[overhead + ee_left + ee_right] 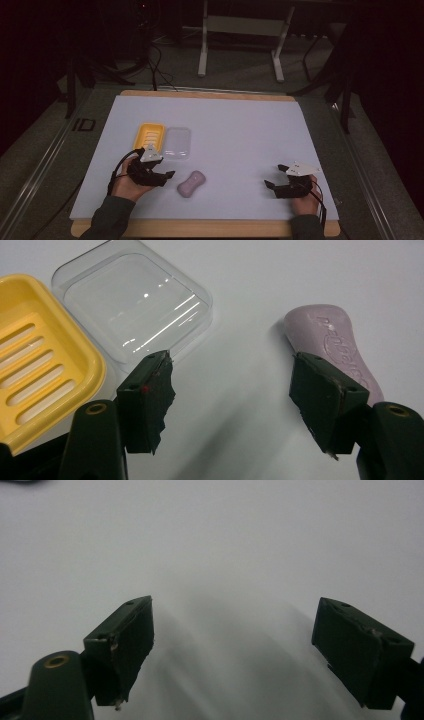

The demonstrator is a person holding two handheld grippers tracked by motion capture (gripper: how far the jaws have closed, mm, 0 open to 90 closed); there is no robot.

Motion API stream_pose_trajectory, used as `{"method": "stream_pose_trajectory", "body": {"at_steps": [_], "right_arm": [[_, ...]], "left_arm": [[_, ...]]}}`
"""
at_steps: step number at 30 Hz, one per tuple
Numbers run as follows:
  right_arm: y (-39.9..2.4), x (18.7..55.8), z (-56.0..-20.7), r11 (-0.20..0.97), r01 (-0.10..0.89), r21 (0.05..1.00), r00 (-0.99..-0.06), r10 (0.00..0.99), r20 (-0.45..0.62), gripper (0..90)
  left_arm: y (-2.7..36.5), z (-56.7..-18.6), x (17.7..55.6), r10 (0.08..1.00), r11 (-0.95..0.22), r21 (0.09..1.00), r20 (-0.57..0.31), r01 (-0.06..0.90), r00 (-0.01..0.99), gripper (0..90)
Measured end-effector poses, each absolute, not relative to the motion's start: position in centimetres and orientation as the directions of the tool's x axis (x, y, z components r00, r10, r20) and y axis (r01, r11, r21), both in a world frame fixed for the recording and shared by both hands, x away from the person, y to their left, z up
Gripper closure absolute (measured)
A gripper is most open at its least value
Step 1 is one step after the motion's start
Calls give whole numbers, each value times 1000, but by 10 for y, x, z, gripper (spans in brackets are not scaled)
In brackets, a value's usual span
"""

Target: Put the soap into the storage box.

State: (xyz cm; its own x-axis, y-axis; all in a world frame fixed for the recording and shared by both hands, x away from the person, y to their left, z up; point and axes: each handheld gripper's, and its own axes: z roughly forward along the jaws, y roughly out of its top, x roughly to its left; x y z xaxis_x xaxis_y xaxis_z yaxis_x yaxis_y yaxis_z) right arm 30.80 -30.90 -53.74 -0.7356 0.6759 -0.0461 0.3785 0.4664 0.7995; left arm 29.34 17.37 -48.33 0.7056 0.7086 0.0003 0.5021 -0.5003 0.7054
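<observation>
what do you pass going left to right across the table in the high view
left gripper with the yellow soap dish just behind it → clear lid → pink soap bar → right gripper

Soap (191, 183) right of left gripper (167, 176)

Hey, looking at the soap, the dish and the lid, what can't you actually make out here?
- Soap bar: its near end hidden behind a jaw in the left gripper view; embossed lettering unreadable.
- Yellow soap dish: cut off by the left edge there.
- Clear lid: too faint in the high view to tell which way up.
</observation>
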Motion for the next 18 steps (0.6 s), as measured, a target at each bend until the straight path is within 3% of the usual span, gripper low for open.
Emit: {"method": "stream_pose_trajectory", "body": {"at_steps": [18], "right_arm": [[-310,308,-537,458,377,805,-735,677,-41,169]], "left_arm": [[161,-487,289,699,-528,658,-23,537,715,338]]}}
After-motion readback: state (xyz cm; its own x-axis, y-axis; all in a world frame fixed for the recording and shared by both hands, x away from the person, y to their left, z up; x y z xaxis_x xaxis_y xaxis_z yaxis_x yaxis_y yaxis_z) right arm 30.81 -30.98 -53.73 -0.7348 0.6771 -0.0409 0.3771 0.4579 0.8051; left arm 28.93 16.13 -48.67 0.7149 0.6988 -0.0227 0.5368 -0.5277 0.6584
